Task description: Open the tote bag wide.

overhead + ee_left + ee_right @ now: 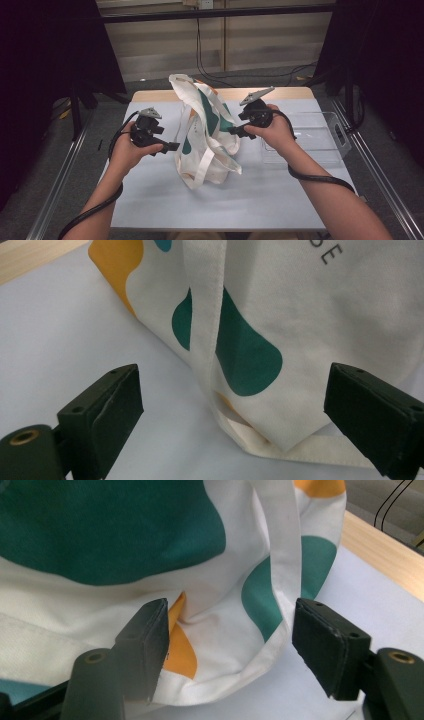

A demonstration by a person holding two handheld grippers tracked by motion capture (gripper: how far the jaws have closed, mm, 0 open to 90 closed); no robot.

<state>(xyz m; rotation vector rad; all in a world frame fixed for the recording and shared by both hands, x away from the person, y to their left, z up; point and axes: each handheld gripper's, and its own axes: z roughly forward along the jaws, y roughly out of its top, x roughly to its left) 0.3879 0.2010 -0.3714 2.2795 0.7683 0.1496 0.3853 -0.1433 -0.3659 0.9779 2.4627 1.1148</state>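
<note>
While we hold both grippers beside it: the tote bag (pixel 205 135) stands crumpled in the middle of the worktop (pixel 150 200), between our two hands.
Place: the bag sits on the pale sheet, nearer the far edge than the near one; a clear plastic tray (pixel 320 137) lies to its right, apart from it.
Left gripper (pixel 167 146): fingers released and spread wide, just beside the bag's left side; in the left gripper view a folded lower corner of the cloth (pixel 280 435) lies between the fingers (pixel 107 410), which do not press on it.
Right gripper (pixel 235 131): fingers parted, with a rounded fold of the bag (pixel 235 645) between them; one finger (pixel 147 640) is very close to the cloth, but we see no clamp.
Handling: we judge it soft, light canvas that slumps and folds and is not fragile; thin cloth may slip out of a shallow pinch.
Where to hold: we would take the stitched side seams or the hem near the corners, or the straps (pixel 212 162).
Axis: the long axis runs from near to far, rising toward the far end.
Pointing: the open mouth (pixel 182 80) faces up and away from us; the straps trail down toward the near side.
</note>
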